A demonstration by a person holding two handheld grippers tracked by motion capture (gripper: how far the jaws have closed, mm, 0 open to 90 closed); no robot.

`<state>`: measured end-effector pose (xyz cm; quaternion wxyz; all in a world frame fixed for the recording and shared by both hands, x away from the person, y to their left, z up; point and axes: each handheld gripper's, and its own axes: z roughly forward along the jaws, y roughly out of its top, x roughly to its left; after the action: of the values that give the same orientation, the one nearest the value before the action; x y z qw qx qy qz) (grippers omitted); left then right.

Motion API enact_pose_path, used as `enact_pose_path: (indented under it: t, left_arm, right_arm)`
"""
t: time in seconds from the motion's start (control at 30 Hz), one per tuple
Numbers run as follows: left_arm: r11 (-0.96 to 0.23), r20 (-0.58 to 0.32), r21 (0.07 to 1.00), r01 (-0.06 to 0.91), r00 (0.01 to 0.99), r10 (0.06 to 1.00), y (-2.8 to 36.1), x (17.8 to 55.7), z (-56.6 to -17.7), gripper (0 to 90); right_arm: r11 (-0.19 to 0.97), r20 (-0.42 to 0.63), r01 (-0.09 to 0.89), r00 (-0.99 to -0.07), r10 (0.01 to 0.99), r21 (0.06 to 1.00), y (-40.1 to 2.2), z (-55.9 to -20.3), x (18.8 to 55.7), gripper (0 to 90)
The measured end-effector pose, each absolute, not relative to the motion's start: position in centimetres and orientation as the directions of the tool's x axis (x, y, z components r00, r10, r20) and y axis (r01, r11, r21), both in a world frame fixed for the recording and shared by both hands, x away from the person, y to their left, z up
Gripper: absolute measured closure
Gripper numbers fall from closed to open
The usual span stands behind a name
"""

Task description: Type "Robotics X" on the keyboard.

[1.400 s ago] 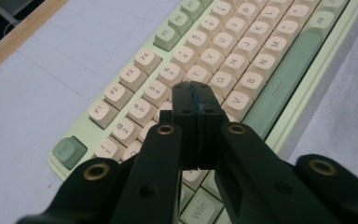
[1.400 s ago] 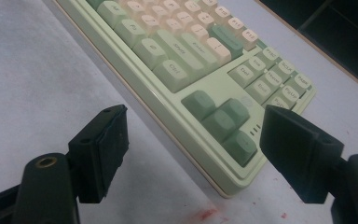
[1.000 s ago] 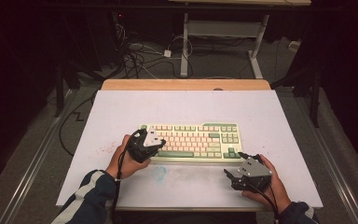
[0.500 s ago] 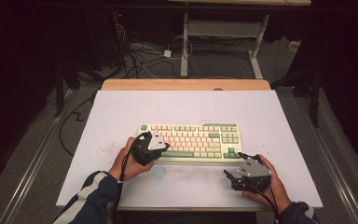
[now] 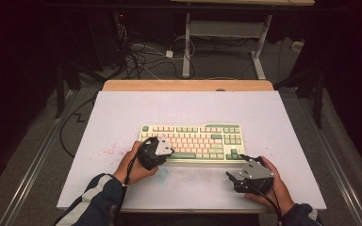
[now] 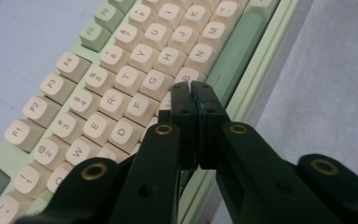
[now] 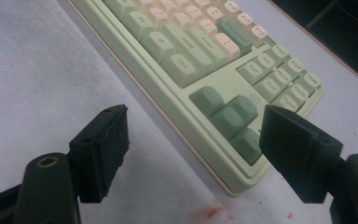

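A pale green keyboard point(image 5: 193, 139) with cream and green keys lies in the middle of the white table top point(image 5: 122, 117). My left gripper point(image 5: 168, 151) is shut with nothing between its jaws. Its tips hang over the keyboard's near left part. In the left gripper view the closed tips of the left gripper point(image 6: 193, 88) sit above the bottom letter row, beside the green space bar point(image 6: 235, 56); whether they touch a key I cannot tell. My right gripper point(image 5: 235, 166) rests open by the keyboard's near right corner. The right gripper point(image 7: 193, 116) frames the arrow keys point(image 7: 228, 116).
Red specks point(image 5: 106, 151) and a bluish smudge point(image 5: 162, 173) mark the white top. A wooden edge point(image 5: 188, 85) runs along its far side. Beyond it, cables point(image 5: 141, 56) and white desk legs point(image 5: 186, 47) stand on the dark floor.
My left gripper has slipped slightly toward the keyboard's near edge, still shut. The right gripper has stayed where it was.
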<state>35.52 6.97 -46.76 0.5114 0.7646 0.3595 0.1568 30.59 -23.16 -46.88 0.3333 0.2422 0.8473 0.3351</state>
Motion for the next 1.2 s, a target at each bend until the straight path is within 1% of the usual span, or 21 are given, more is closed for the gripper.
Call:
enact_pose_path:
  t: [0.4,0.5,0.6,1.03,1.2]
  left_arm:
    - [-0.228,-0.126,0.891,0.393,0.695,0.708,7.0,35.6,-47.0,85.6]
    - [-0.239,-0.123,0.886,0.397,0.699,0.704,7.0,35.6,-47.3,86.6]
    - [-0.241,-0.118,0.888,0.393,0.699,0.705,7.0,35.6,-47.1,85.1]
    - [-0.214,-0.12,0.903,0.371,0.7,0.704,7.3,35.5,-46.1,84.4]
    - [-0.207,-0.116,0.909,0.362,0.696,0.709,7.5,35.6,-45.9,81.8]
  right_arm:
    - [0.662,-0.404,0.186,-0.663,0.63,0.726,-23.1,-46.9,30.6,24.8]
    - [0.663,-0.403,0.189,-0.665,0.629,0.725,-23.1,-46.9,30.6,24.8]
    - [0.664,-0.403,0.188,-0.665,0.629,0.724,-23.1,-46.9,30.6,24.8]
    - [0.664,-0.404,0.188,-0.665,0.628,0.723,-23.1,-47.0,30.6,24.8]
    - [0.665,-0.405,0.187,-0.665,0.628,0.723,-23.1,-47.0,30.6,24.8]
